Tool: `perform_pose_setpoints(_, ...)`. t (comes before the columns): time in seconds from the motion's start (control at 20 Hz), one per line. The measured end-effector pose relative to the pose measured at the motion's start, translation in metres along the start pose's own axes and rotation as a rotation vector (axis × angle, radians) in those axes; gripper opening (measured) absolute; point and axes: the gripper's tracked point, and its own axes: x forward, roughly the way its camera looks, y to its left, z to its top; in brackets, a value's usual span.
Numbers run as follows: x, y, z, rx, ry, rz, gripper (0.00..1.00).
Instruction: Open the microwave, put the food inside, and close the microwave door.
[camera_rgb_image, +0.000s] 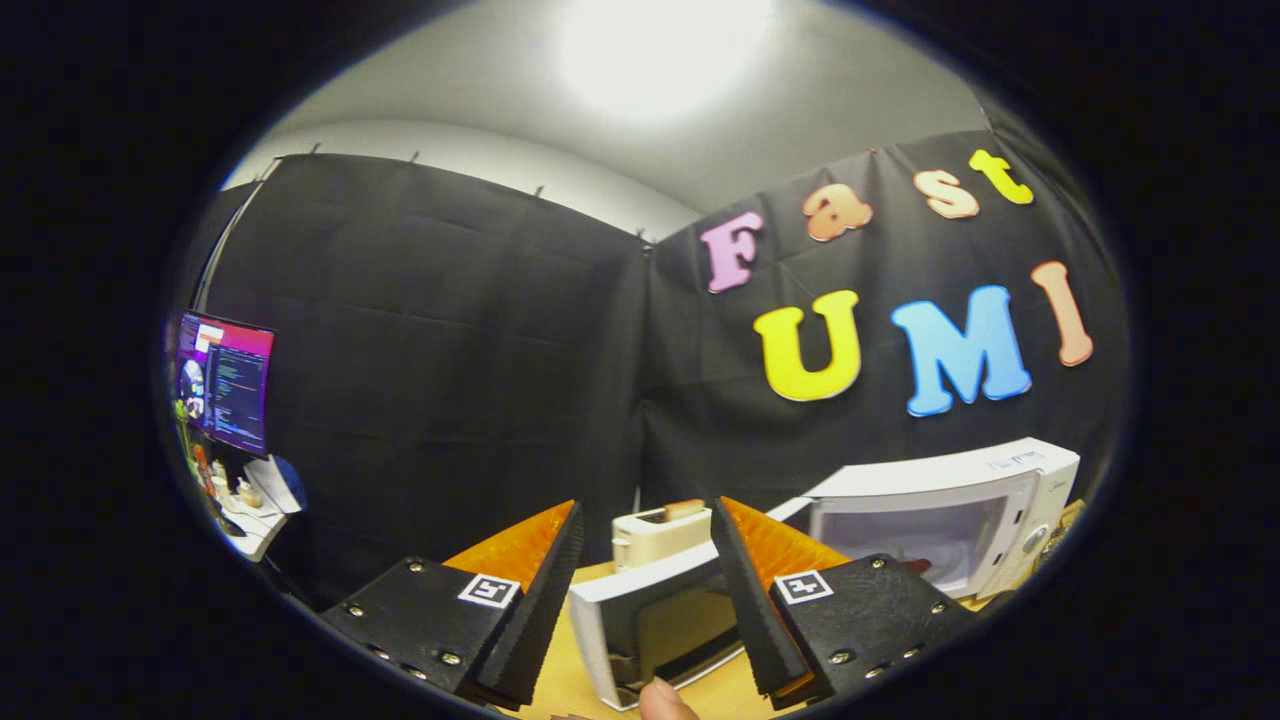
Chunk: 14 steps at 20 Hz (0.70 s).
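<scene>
Toward the far right edge of the light wooden bench stood the white box-shaped microwave, its body angled and its cavity showing pale through the front. Its white-framed door with a dark glass window hung swung wide open, reaching out over the bench toward the gripper, so that the window lay between and just beyond the two fingers. Something small and reddish lay on the cavity floor, too dim to name. The gripper hung above the bench's near edge with its two fingers spread well apart, clamped on nothing; the open door's panel showed in the gap between them. Just below the door's lower edge, at the very near side, a person's fingertip poked up, close to the door frame but whether it touched could not be told. Beyond the door's top edge, further back on the bench, sat a cream-coloured toaster with a slice of browned bread sticking out of its slot. Behind everything hung the booth's black cloth wall. Far off to the left, a lit computer monitor stood on a cluttered white desk.
</scene>
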Motion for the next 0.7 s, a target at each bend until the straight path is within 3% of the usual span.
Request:
perform_pose_setpoints(0.2, 0.017, 0.06, -0.045, -0.06, 0.108, 0.092, 0.78)
perform_pose_setpoints(0.4, 0.04, 0.087, -0.103, -0.079, 0.206, 0.079, 0.77)
perform_pose_setpoints(0.55, 0.053, 0.074, -0.147, -0.134, 0.291, -0.009, 0.33)
perform_pose_setpoints(0.6, 0.057, 0.066, -0.156, -0.132, 0.311, -0.045, 0.27)
perform_pose_setpoints(0.7, 0.056, 0.047, -0.178, -0.119, 0.342, -0.106, 0.07)
